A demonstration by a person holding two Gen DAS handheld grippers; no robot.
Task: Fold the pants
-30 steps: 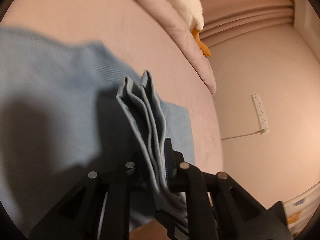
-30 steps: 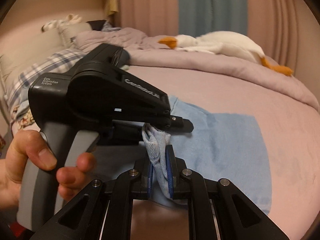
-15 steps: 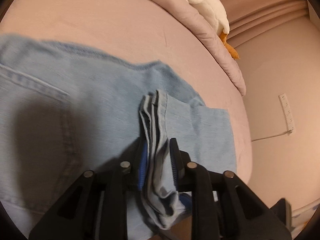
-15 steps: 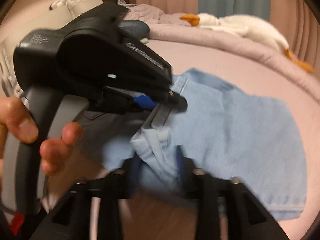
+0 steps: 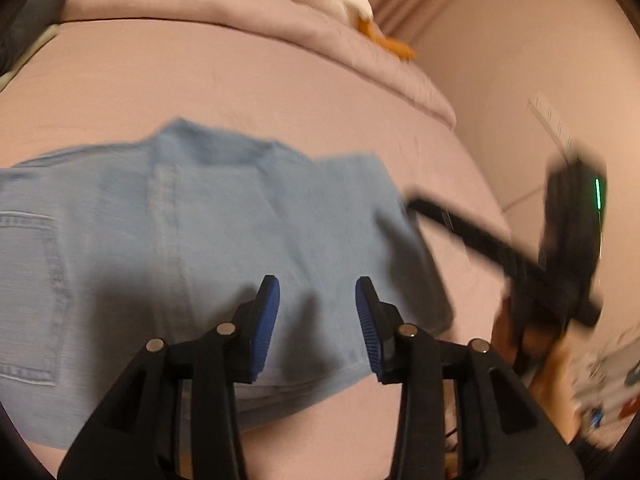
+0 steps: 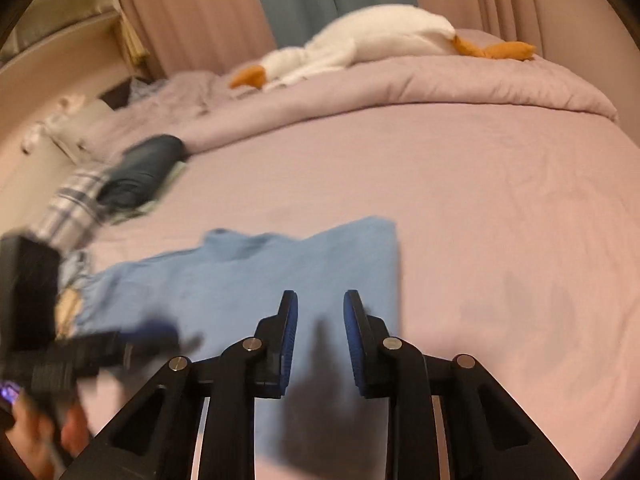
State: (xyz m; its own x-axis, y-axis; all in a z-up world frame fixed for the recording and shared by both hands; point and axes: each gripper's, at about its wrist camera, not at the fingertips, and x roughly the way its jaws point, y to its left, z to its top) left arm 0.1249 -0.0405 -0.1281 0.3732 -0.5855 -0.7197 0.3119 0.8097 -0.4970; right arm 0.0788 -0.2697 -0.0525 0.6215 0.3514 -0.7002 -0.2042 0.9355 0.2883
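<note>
Light blue denim pants (image 5: 208, 224) lie folded flat on the pink bed sheet (image 5: 200, 80), a back pocket showing at the left. My left gripper (image 5: 317, 292) hovers over their near edge, jaws opening, nothing between the blue pads. In the right wrist view the same pants (image 6: 280, 272) spread left of centre. My right gripper (image 6: 320, 304) hangs above their right part, jaws closing with no cloth between them. The right gripper (image 5: 416, 205) shows blurred at the right of the left wrist view, and the left gripper (image 6: 160, 334) shows blurred at the lower left of the right wrist view.
A rolled pink duvet (image 6: 440, 80) runs along the far side of the bed with a white plush goose (image 6: 380, 36) on it. A dark folded garment (image 6: 140, 172) and a plaid pillow (image 6: 76, 200) sit at the far left. Curtains hang behind.
Both grippers let go of the bunched denim edge they were pinching and pulled back apart. The pants now lie flat on the sheet.
</note>
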